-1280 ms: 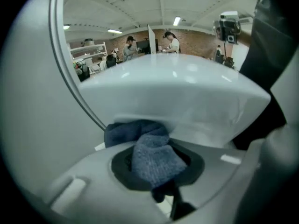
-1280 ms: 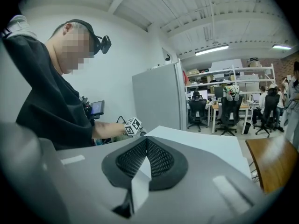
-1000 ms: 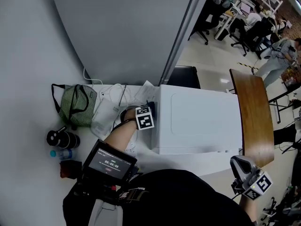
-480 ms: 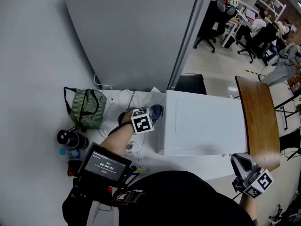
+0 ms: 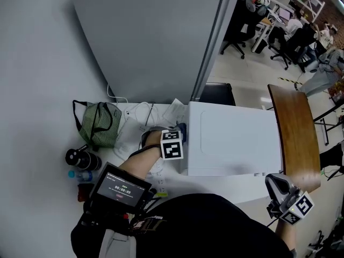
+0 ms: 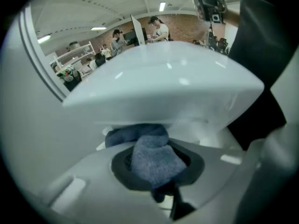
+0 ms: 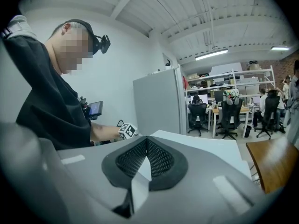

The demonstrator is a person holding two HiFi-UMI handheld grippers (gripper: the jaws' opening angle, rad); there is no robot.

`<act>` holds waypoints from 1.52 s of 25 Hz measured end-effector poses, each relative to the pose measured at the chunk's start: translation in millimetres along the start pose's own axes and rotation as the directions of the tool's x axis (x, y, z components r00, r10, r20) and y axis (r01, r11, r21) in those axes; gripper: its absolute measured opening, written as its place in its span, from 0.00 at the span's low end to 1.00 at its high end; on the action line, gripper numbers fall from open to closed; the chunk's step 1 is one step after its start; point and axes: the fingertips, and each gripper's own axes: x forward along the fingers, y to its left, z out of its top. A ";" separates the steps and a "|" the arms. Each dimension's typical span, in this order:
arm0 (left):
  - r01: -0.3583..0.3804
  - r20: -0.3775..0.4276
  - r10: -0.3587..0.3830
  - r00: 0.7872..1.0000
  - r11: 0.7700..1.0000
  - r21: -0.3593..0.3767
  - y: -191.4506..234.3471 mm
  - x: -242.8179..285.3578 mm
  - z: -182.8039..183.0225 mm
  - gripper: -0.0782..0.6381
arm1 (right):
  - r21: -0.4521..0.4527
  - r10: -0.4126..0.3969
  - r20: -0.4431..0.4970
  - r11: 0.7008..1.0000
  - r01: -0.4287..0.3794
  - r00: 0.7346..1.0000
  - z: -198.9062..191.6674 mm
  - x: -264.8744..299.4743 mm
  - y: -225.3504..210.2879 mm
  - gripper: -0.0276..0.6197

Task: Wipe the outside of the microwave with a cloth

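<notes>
Left gripper (image 5: 179, 133) slides in from half a second ago, down along the microwave's left side and closer to its front corner, marker cube tipping over as it goes. Its jaws are clamped on the blue cloth (image 5: 181, 129), and the left gripper view shows that cloth (image 6: 153, 158) bunched between the pads and pressed right up against the white wall of the microwave (image 6: 163, 80), under the edge of the top panel. From the head view, the microwave (image 5: 236, 138) sits square on the white counter, its top bare and clean-looking. Over on the other side, the right gripper (image 5: 272, 184) hangs off the front right corner of the microwave, apart from it, and in its own view the right gripper (image 7: 147, 158) has its jaws closed together with nothing between them. Left of the action, a green striped bag (image 5: 97, 121) lies by the wall, white cables (image 5: 137, 112) just beside it, a black flask (image 5: 80, 159) in front. A wooden tabletop (image 5: 293, 133) runs along the microwave's right.
</notes>
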 end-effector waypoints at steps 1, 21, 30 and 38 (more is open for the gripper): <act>0.018 -0.023 -0.018 1.000 1.000 0.013 -5.2 17.9 -8.5 0.19 | 0.000 -0.008 -0.004 1.000 0.008 1.000 -0.2 -2.7 -0.6 0.05; -0.005 0.045 0.008 0.999 0.998 -0.056 -29.3 -55.4 4.9 0.19 | -0.012 0.040 0.036 0.999 -0.039 0.999 3.8 0.3 7.6 0.05; -0.013 -0.010 0.014 1.000 1.000 0.023 -47.7 -41.9 21.6 0.19 | -0.005 0.047 0.039 0.999 -0.047 0.998 -2.4 -4.8 14.2 0.05; 0.056 -0.111 -0.060 0.992 0.998 -0.034 -59.2 64.2 -32.9 0.19 | 0.001 -0.004 -0.014 1.000 0.004 1.000 -10.2 -21.8 12.7 0.05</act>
